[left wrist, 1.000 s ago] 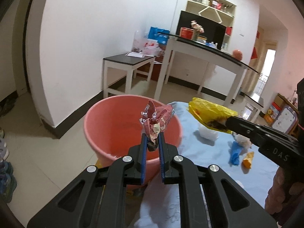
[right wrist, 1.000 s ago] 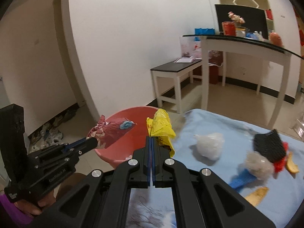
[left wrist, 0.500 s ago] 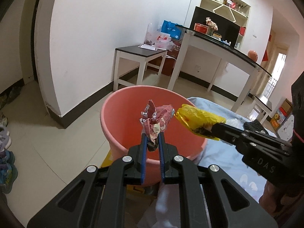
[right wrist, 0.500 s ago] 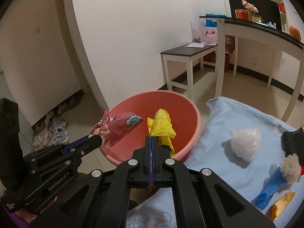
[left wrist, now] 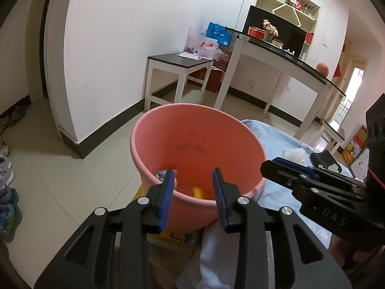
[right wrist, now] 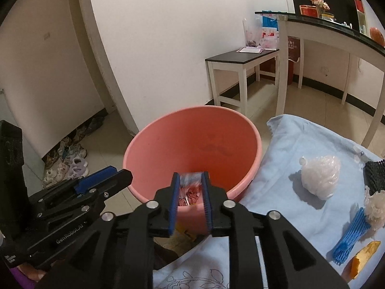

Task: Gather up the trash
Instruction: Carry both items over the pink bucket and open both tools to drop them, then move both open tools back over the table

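Observation:
The pink bucket (left wrist: 192, 108) (right wrist: 192, 108) stands on the floor right below both grippers. My left gripper (left wrist: 192, 175) (right wrist: 120, 172) hangs over its near rim, jaws opening, nothing between the pads. My right gripper (right wrist: 190, 177) (left wrist: 272, 165) is beside it over the rim, jaws also opening and empty. The red crumpled wrapper (right wrist: 190, 193) (left wrist: 160, 174) lies down inside the bucket, seen through the gap of the right jaws. A bit of the yellow plastic bag (left wrist: 197, 191) shows at the bucket's bottom.
A table under a light blue cloth (right wrist: 296, 144) adjoins the bucket on the right, with a white plastic ball (right wrist: 320, 180), blue netting (right wrist: 349, 238), an orange peel (right wrist: 365, 257) and a black mesh piece (right wrist: 375, 175). Shoes (right wrist: 69, 166) lie by the wall.
Both grippers have opened over the bucket. The red wrapper left the left jaws and the yellow bag left the right jaws; both now lie in the bucket.

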Motion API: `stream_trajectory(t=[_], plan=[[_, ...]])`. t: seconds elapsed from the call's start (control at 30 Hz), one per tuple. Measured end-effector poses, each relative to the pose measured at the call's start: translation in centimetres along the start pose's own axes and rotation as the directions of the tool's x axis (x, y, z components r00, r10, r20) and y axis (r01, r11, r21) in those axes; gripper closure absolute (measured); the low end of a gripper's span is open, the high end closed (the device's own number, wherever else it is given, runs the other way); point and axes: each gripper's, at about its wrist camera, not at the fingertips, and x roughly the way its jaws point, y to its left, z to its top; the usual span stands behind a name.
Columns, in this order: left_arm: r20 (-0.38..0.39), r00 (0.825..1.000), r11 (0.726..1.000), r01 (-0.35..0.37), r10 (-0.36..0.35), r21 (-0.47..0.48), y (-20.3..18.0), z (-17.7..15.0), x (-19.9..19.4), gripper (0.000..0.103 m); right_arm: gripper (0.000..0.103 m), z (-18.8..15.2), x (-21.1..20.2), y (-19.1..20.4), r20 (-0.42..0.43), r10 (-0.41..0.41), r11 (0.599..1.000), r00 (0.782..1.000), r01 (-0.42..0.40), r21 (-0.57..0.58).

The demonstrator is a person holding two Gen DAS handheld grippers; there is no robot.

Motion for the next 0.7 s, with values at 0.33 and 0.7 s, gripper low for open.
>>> stream_trajectory(t=[0.33, 0.7], plan=[[0.002, 1.0, 0.999, 0.028, -0.028, 0.022, -1.2, 0.2, -0.8, 0.07, 0.069, -1.3, -2.6, -1.5, 0.024, -0.026, 0.999, 0.999, 0.025, 0.036], [-0.009, 0.998, 0.995, 0.066, -0.066, 0.076, -4.0, -0.3, -1.4, 0.07, 0.069, -4.8, -6.4, -4.8, 0.008, -0.086, 0.986, 0.996, 0.084, 0.145]])
